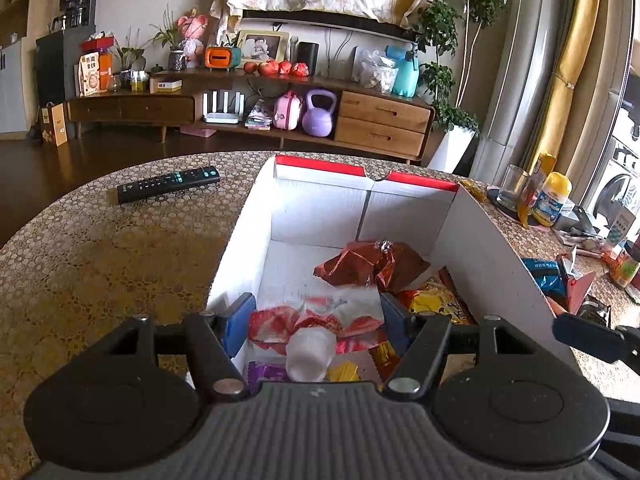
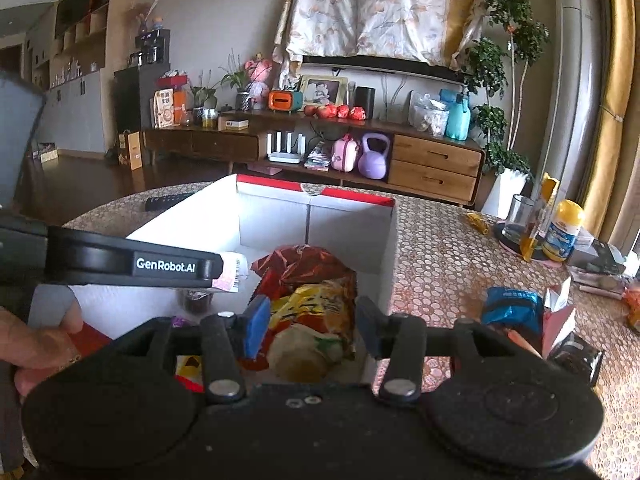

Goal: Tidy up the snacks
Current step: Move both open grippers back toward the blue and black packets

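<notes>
Both grippers hover over your white cardboard box (image 1: pixel 492 248), the landmark for everything else. Your left gripper (image 1: pixel 316 320) hangs above the box's near end with its blue pads spread wide; a red-and-white wrapper (image 1: pixel 320 316) lies between them, and I can't tell whether either pad touches it, so treat it as unheld. Your right gripper (image 2: pixel 310 328) is likewise spread and empty over the box's right side, straddling a yellow noodle packet (image 2: pixel 316 304) and a round pale snack (image 2: pixel 300 354) below it.

Inside the box, toward its far wall, sits a crumpled red-brown foil bag (image 1: pixel 372 266); small purple and yellow sweets lie at the near edge.

Outside the box, just past its right wall on the patterned table (image 1: pixel 100 264), a blue snack packet (image 2: pixel 510 308) lies with its long axis running roughly left to right. It looks like the next thing to gather. Your right gripper is clearly the nearer one: swing it right, away from the box, and turn the fingers across the packet's short side
</notes>
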The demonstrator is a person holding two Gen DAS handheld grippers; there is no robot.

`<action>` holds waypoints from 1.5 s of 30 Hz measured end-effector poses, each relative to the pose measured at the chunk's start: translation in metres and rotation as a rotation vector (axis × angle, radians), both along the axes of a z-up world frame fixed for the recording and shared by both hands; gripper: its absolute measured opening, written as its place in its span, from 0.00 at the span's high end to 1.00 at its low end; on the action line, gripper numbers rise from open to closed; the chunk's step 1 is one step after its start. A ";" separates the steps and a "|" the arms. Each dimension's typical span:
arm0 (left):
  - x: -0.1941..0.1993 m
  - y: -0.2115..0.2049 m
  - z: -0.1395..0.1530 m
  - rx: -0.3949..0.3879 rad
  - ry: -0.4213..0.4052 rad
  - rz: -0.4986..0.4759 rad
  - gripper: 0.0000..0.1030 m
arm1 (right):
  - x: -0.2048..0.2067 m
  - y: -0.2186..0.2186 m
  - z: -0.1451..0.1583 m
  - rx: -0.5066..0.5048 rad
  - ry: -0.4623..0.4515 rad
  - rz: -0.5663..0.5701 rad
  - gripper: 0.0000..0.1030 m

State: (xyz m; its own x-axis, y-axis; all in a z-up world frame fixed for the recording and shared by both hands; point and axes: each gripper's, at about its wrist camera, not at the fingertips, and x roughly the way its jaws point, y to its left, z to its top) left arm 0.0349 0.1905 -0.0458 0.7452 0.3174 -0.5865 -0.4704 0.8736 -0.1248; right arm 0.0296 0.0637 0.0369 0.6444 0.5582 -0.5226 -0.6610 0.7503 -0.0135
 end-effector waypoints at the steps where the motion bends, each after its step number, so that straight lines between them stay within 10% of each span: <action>1: 0.001 -0.001 0.000 0.003 0.002 0.000 0.35 | 0.000 -0.004 0.000 0.005 0.000 -0.006 0.53; 45: 0.037 -0.157 0.033 0.182 -0.091 -0.336 0.17 | 0.035 -0.173 -0.017 0.126 0.034 -0.404 0.45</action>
